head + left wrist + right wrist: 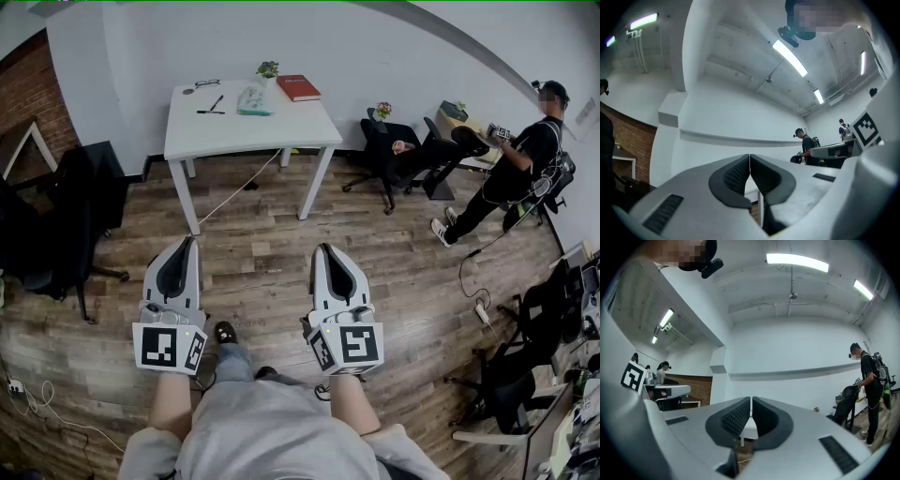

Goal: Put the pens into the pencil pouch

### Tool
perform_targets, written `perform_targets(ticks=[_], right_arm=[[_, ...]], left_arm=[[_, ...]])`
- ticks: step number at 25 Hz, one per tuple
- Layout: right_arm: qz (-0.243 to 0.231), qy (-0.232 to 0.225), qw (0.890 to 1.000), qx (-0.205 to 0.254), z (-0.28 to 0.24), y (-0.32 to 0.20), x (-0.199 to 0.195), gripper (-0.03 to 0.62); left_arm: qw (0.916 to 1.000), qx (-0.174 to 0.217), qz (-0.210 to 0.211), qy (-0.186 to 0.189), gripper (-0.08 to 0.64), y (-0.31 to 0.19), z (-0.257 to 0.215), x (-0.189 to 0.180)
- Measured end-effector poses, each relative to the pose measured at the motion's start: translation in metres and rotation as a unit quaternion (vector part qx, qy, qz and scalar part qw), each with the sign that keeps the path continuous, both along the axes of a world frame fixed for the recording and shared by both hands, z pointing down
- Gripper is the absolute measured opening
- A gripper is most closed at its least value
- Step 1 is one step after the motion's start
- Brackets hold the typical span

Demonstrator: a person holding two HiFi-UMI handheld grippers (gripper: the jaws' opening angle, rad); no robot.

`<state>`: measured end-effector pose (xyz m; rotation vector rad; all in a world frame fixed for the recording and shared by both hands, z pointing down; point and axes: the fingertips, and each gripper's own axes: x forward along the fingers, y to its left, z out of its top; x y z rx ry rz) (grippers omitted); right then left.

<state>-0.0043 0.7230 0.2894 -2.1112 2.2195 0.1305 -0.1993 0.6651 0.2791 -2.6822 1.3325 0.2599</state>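
Far ahead stands a white table (281,127). On it lie two dark pens (215,105) and, just to their right, a pale greenish pencil pouch (253,99). I hold both grippers out in front of me over the wooden floor, well short of the table. The left gripper (188,242) is shut with nothing between its jaws, and its pads meet in the left gripper view (749,158). The right gripper (322,248) is also shut and empty, its pads touching in the right gripper view (751,401). Both point roughly level toward the far wall.
The table also carries a red book (298,87), a small potted plant (268,69) and glasses (206,83). Black chairs (80,211) stand at the left, office chairs (403,155) at the right. A person (520,169) stands far right. A white cable (234,192) runs across the floor.
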Motion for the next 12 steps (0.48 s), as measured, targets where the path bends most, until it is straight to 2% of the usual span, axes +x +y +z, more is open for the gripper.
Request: perform_targets(ticks=[12], right_arm=[[-0.006, -0.002, 1.0, -0.005, 0.003, -0.028, 0.0, 0.037]], left_arm=[[1.0, -0.007, 0.0, -0.003, 0.025, -0.026, 0.005, 0.004]])
